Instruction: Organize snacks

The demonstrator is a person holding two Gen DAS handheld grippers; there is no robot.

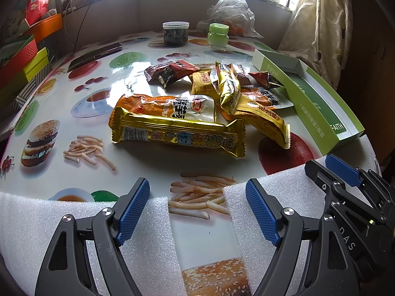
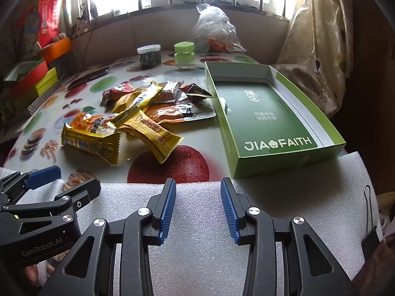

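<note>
Hovering at near edge of table (image 1: 153,74), both grippers empty. Left gripper (image 1: 197,207): jaws spread wide, blue pads well apart, nothing btwn them, touching nothing; white foam sheet (image 1: 74,212) lies under its fingers. Right gripper (image 2: 198,207): jaws parted abt halfway, nothing btwn pads, no contact w/ any packet; it sits over a second foam sheet (image 2: 271,192).

Snacks in a loose heap mid-table, on printed food-pattern cloth. Nearest the grippers: long gold bar packet (image 1: 177,133), lying flat, crosswise. Just behind, touching it: orange-and-white pouch (image 1: 167,106). To the right, another gold packet (image 2: 150,133) lies angled, overlapping others. Further back: small yellow packet (image 1: 201,83), dark red wrappers (image 1: 170,71), all bunched, some stacked. Exact count hard to tell.

Green box (image 2: 271,113) open-topped, right of heap, just beside it; white inner walls, "JIA FAITH" printed on floor of box. No snack seen inside.

Far side of table: clear jar w/ dark contents (image 1: 175,33), green-lidded jar (image 1: 218,35), crumpled clear plastic bag (image 1: 229,9). Dark phone-like slab (image 1: 95,55) at left.
</note>
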